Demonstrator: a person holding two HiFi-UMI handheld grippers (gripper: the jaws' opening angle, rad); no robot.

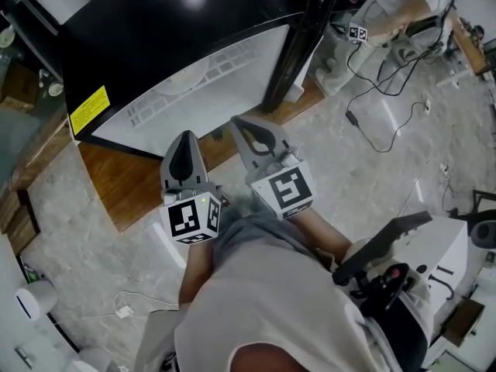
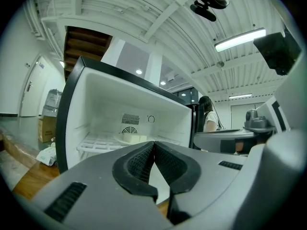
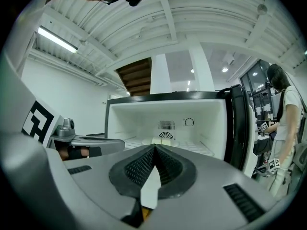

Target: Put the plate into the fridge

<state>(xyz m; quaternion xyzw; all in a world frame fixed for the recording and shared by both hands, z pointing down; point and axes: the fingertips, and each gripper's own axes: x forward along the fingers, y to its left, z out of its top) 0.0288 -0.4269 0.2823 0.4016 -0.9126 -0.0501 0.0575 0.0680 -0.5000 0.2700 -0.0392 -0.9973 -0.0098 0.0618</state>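
Note:
The fridge (image 1: 116, 60) is black outside and white inside, and it stands open in front of me. A pale plate (image 2: 132, 139) with something light on it rests on the wire shelf inside; the same plate (image 3: 163, 140) also shows in the right gripper view and faintly as a round shape (image 1: 208, 72) from above. My left gripper (image 1: 186, 138) and right gripper (image 1: 236, 121) hover side by side just outside the opening, both pointed at it. Each is shut with nothing between the pads, as the left gripper (image 2: 154, 143) and right gripper (image 3: 155, 146) show in their own views.
The black fridge door (image 3: 240, 128) stands swung open at the right. The fridge sits on a wooden platform (image 1: 139, 184) over a stone floor. A person (image 3: 284, 123) stands beyond the door, and cables (image 1: 387, 122) lie on the floor to the right.

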